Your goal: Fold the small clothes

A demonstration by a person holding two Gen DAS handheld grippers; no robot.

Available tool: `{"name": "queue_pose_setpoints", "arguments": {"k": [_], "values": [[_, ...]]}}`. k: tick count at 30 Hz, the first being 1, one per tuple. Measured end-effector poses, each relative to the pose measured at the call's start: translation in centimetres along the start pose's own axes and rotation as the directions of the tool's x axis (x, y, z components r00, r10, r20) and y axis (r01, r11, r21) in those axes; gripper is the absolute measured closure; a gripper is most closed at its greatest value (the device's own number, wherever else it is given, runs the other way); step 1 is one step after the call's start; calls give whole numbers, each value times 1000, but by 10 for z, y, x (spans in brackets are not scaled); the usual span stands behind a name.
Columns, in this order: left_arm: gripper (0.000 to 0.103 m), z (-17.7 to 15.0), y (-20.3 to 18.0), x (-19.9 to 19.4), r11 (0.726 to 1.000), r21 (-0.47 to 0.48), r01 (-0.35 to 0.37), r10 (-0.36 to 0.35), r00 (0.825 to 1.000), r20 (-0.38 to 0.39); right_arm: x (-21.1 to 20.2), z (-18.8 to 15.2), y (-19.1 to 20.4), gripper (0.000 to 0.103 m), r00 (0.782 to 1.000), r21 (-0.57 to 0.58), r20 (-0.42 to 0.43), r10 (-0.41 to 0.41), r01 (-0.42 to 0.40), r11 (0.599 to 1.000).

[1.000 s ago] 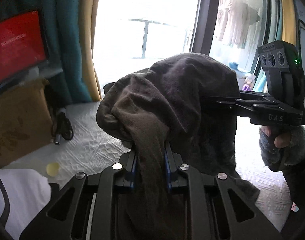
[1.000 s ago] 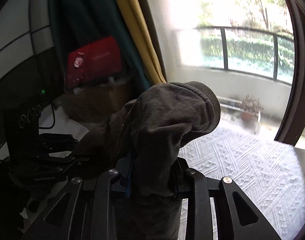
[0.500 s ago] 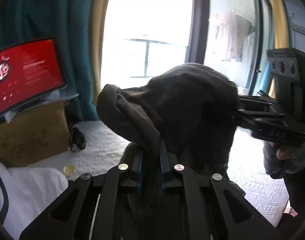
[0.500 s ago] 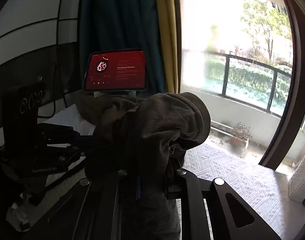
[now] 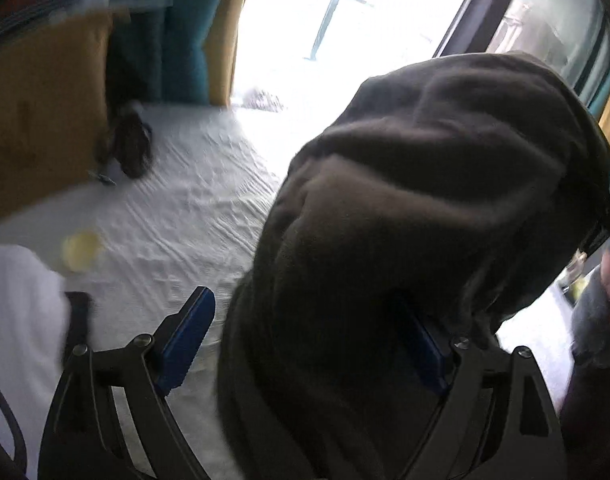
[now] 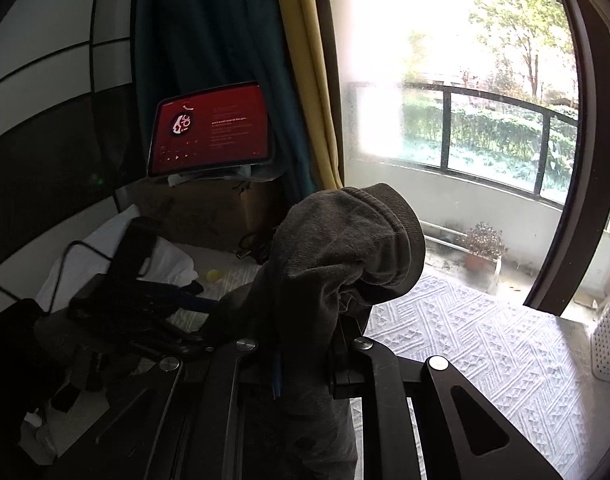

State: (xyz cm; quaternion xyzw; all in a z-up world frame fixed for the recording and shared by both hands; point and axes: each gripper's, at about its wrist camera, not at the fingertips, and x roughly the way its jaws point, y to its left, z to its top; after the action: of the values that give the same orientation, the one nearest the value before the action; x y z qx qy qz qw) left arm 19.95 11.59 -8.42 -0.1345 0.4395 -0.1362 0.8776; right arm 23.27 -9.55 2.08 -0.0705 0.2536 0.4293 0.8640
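Lying under bright window light, white textured bed cover [image 6: 485, 344]. Hanging bunched above it, dark garment [image 6: 341, 248], not yet folded flat. Pinching it between pressed-together fingers, right gripper [image 6: 305, 364]. Spreading wide, left gripper [image 5: 305, 340], cloth draping between its fingers, ungripped. Remaining, by judgement: laying flat, all folding.

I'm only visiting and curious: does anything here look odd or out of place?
Mostly the dark garment: it is bunched in a lump, not flat on the white bedspread. The right gripper pinches it, while the left gripper has its jaws spread wide, cloth draped loose over one side.
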Motion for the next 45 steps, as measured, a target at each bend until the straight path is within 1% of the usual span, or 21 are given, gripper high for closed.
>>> {"name": "queue_pose_setpoints", "arguments": {"k": [2,4,5,6,7,8,9,10,12,16,19,23,28,32,35,39,42,43,45], "values": [[15,2,3,10,1000,-9,22,-22,999,-26,7,-2,-5,88,1000,4,-11,0,0,1000],[16,4,3,15,1000,8,15,-15,1000,-16,11,-4,-8,88,1000,15,-20,-4,4,1000],[25,4,0,16,1000,21,13,-12,1000,-17,13,-5,-11,88,1000,22,-22,-4,5,1000],[40,4,-6,19,999,37,24,-24,999,-23,15,-7,-14,88,1000,32,-27,-2,2,999],[48,3,-9,20,998,44,37,-36,999,-30,17,-8,-16,88,999,36,-32,0,1,999],[66,3,-11,22,998,49,48,-46,998,-36,19,-10,-18,88,999,39,-37,1,1,999],[80,3,-14,23,996,52,68,-66,997,-46,22,-11,-19,88,999,42,-41,4,-2,999],[81,2,-15,22,996,51,75,-73,996,-44,23,-12,-18,88,999,43,-44,7,-5,999],[84,0,-22,15,996,70,58,-57,998,-24,21,-12,-18,88,999,44,-38,9,-7,999],[85,-2,-30,-10,995,73,64,-68,996,49,8,-6,-17,88,1000,36,-5,5,-4,999],[85,-4,-46,-34,994,81,68,-76,991,109,-11,1,-10,88,999,19,32,-5,4,1000],[85,-11,-69,-74,991,129,44,-70,978,199,-41,11,4,88,996,-4,91,-18,18,1000],[85,-17,-92,-124,982,189,26,-83,949,304,-84,24,28,88,984,-43,174,-32,40,998],[85,-26,-107,-166,972,234,4,-91,928,360,-112,32,46,88,974,-76,225,-34,52,996],[85,-34,-114,-191,966,258,-18,-87,917,389,-131,35,61,88,965,-100,260,-27,54,994],[85,-46,-116,-207,961,271,-49,-71,906,416,-151,33,82,88,958,-130,287,-7,46,990],[85,-60,-115,-216,961,268,-62,-56,909,413,-156,27,93,88,960,-132,281,14,24,991],[85,-62,-108,-210,962,264,-62,-52,913,405,-157,24,96,88,960,-130,278,18,19,991],[85,-73,-107,-211,965,255,-55,-48,923,381,-155,16,101,88,965,-118,262,24,7,993]]}}
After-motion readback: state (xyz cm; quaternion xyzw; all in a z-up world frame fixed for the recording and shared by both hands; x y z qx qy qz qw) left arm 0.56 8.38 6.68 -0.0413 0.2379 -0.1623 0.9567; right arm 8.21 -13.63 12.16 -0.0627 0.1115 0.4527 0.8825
